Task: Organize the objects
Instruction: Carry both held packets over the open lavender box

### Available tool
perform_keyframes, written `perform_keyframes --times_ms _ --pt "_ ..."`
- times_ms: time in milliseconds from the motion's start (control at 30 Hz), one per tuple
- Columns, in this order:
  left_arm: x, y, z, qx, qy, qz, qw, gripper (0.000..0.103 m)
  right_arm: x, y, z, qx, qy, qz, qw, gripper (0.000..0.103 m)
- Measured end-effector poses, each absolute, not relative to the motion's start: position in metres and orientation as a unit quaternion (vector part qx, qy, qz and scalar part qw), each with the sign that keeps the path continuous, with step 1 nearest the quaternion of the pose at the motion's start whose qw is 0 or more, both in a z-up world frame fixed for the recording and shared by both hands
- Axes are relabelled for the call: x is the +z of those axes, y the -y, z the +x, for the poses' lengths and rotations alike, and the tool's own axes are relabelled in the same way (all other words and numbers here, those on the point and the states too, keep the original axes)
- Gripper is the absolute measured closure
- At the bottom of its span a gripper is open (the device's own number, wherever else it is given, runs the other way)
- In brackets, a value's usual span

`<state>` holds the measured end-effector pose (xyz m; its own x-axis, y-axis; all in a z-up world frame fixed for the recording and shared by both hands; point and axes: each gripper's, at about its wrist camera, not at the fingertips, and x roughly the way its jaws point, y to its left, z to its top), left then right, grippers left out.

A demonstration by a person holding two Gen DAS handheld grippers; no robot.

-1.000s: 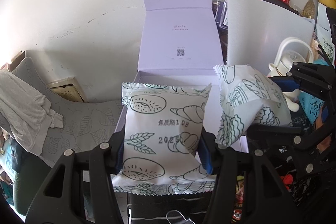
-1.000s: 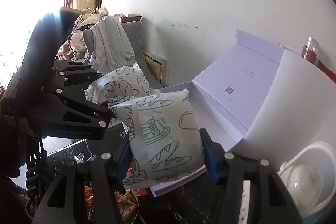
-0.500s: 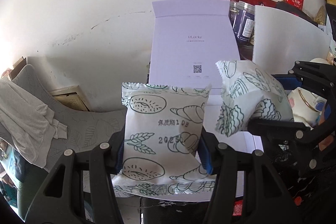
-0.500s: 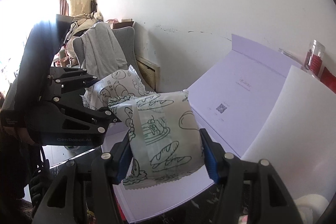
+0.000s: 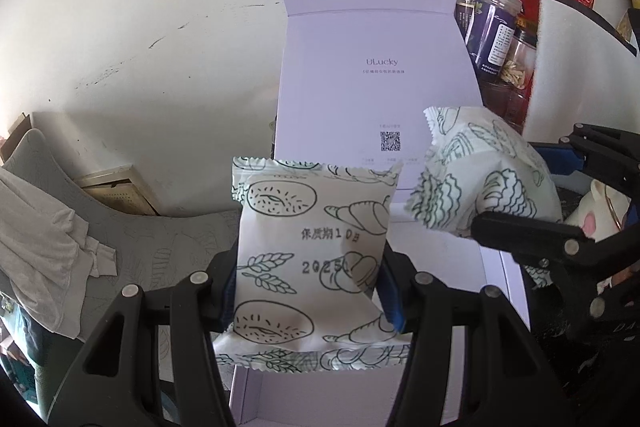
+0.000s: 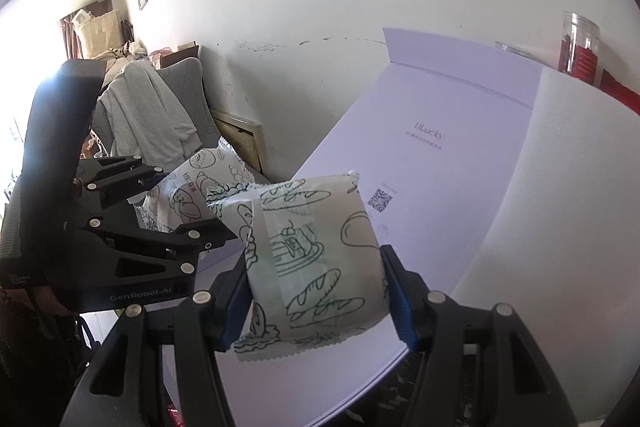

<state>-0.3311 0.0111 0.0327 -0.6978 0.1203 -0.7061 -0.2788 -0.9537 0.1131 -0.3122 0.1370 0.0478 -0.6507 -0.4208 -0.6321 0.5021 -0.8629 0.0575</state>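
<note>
Plainly "ULucky" on the lilac box lid (image 5: 376, 75).

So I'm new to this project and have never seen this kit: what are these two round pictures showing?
No robot here: a person holds a two-finger clamp in each hand, with a wide-angle camera on each looking along its fingers. The left gripper has its jaws pressed on a white snack packet printed with bread drawings. The right gripper clamps a second packet the same way. Each view also catches the other tool from the side. Both hover over an open lilac gift box, its lid upright against the wall. Jars stand behind.
</note>
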Motion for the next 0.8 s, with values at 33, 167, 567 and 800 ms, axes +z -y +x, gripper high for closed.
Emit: perform_keyframes --times_ms 33,167,567,800 --pt "0.031 -0.012 -0.336 0.915 -0.104 -0.375 0.111 0.049 0.047 -0.135 -0.315 -0.906 -0.061 0.332 0.255 0.043" --pt "0.018 -0.015 -0.351 0.909 -0.114 -0.388 0.1 0.049 0.039 -0.132 -0.328 -0.903 -0.058 0.344 0.25 0.043" --pt "-0.014 -0.012 -0.368 0.891 -0.105 -0.431 0.09 0.049 0.008 -0.125 -0.353 -0.89 -0.07 0.385 0.235 0.043" --pt "-0.026 -0.01 -0.375 0.886 -0.095 -0.444 0.09 0.049 -0.006 -0.124 -0.355 -0.884 -0.075 0.4 0.228 0.043"
